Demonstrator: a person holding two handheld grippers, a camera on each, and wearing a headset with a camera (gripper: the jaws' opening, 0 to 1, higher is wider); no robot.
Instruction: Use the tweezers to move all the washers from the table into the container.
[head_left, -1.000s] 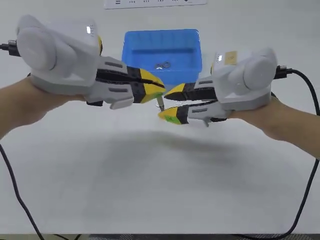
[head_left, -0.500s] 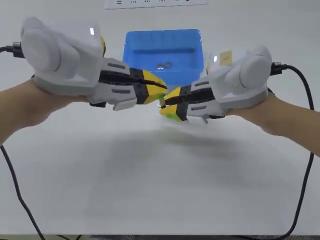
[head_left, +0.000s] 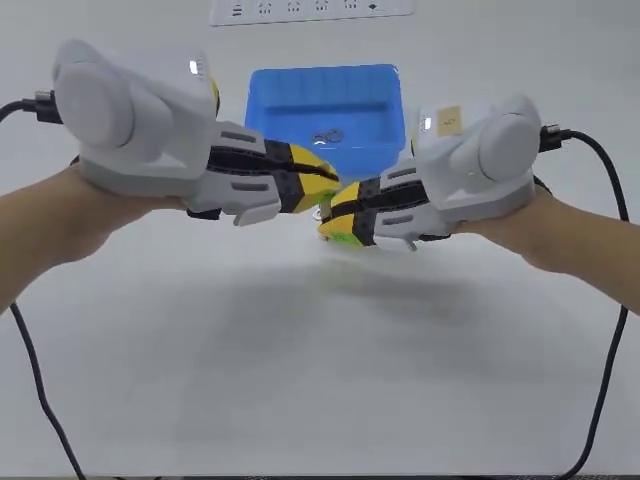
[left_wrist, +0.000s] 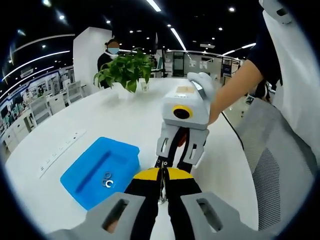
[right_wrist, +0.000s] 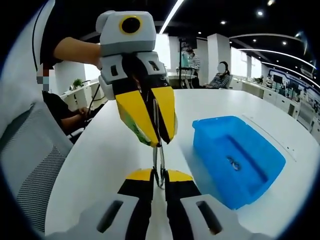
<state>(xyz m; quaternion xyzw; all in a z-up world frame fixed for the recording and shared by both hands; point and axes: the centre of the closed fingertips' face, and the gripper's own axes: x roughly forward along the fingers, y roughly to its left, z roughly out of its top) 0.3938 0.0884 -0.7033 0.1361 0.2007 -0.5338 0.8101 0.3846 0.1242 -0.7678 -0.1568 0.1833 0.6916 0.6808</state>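
Just before the blue plastic container (head_left: 270, 80), the left gripper (head_left: 330, 181) and right gripper (head_left: 328, 221) are both clamping the slim metal tweezers (right_wrist: 157, 162) lengthwise between their closed, facing jaws.

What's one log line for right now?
left gripper: shut on tweezers | right gripper: shut on tweezers | washers: in container

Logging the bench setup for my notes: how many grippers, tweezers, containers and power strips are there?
grippers: 2 (left gripper, right gripper)
tweezers: 1
blue container: 1
power strip: 1
Total: 5
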